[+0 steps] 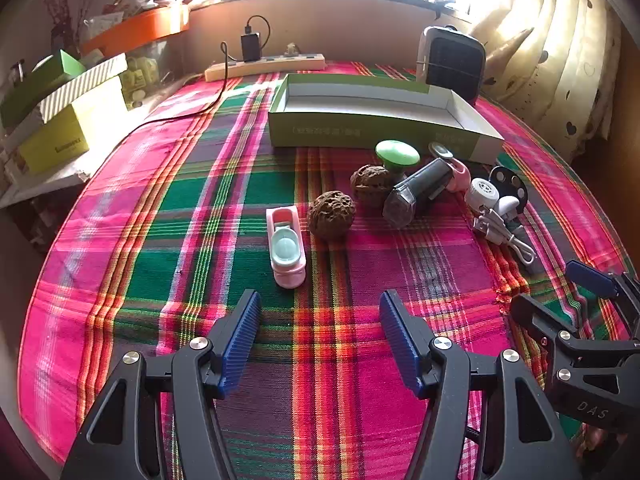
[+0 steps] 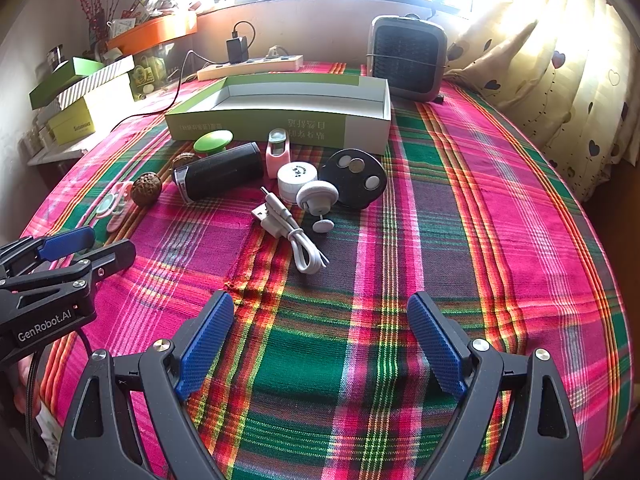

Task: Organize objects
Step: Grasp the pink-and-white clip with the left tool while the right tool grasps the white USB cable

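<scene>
An open green-and-white box (image 1: 376, 128) (image 2: 280, 120) lies on the plaid cloth. In front of it lie a pink toy toilet (image 1: 286, 248) (image 2: 116, 204), two walnuts (image 1: 331, 216) (image 1: 370, 182), a green knob (image 1: 397, 154), a black cylinder (image 2: 220, 176), a pink clip (image 2: 277, 152), a white round cap (image 2: 296, 178), a black disc (image 2: 356, 178) and a white USB cable (image 2: 292, 236). My left gripper (image 1: 320, 312) is open and empty, just short of the toy toilet. My right gripper (image 2: 320, 312) is open and empty, short of the cable.
A small heater (image 2: 408, 58) and a power strip (image 2: 250, 66) with a charger stand behind the box. Stacked boxes (image 1: 68, 120) and an orange tray (image 1: 136, 30) sit on a shelf at the left. A curtain (image 2: 560, 60) hangs at the right.
</scene>
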A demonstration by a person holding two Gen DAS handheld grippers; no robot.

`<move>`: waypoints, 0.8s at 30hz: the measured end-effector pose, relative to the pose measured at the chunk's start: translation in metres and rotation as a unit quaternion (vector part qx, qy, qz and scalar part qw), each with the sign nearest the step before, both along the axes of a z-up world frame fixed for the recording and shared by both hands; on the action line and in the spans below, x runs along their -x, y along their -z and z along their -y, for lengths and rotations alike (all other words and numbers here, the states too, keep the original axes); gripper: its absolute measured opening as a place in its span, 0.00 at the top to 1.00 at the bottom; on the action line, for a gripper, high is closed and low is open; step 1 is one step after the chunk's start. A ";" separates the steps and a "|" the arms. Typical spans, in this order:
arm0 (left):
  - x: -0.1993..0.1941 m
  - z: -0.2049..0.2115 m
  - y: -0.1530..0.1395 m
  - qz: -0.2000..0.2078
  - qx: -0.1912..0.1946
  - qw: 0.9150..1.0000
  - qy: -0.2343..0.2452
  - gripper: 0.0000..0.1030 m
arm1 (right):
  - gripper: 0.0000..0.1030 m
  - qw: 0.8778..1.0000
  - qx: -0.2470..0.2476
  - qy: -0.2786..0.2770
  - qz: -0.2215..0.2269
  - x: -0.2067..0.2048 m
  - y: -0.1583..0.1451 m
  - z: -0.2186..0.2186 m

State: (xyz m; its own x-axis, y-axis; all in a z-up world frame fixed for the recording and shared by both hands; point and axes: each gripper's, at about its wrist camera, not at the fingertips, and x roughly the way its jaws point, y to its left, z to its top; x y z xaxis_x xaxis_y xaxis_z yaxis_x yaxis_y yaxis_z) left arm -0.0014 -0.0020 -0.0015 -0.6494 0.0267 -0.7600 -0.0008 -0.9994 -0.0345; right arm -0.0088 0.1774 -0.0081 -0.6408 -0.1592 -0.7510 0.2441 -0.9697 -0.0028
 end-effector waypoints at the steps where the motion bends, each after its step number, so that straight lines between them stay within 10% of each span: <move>1: 0.000 0.001 0.000 -0.001 -0.003 1.000 0.002 0.41 | 0.14 1.000 -0.001 -0.001 0.001 -0.001 -0.001 0.000; 15: 0.001 0.019 -0.003 0.012 -0.021 1.000 0.007 0.41 | 0.15 0.999 -0.006 -0.037 0.025 0.013 -0.001 0.000; 24: 0.010 0.030 -0.005 0.019 -0.036 0.999 -0.004 0.41 | 0.35 0.995 -0.007 -0.091 0.027 0.023 -0.005 0.014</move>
State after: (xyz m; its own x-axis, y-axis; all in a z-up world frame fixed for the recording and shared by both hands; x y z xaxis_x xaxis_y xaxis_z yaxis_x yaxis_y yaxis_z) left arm -0.0118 -0.0320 0.0037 -0.6213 0.0773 -0.7797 0.0103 -0.9942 -0.1068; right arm -0.0317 0.1634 -0.0033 -0.5614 -0.2588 -0.7860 0.4156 -0.9095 0.0026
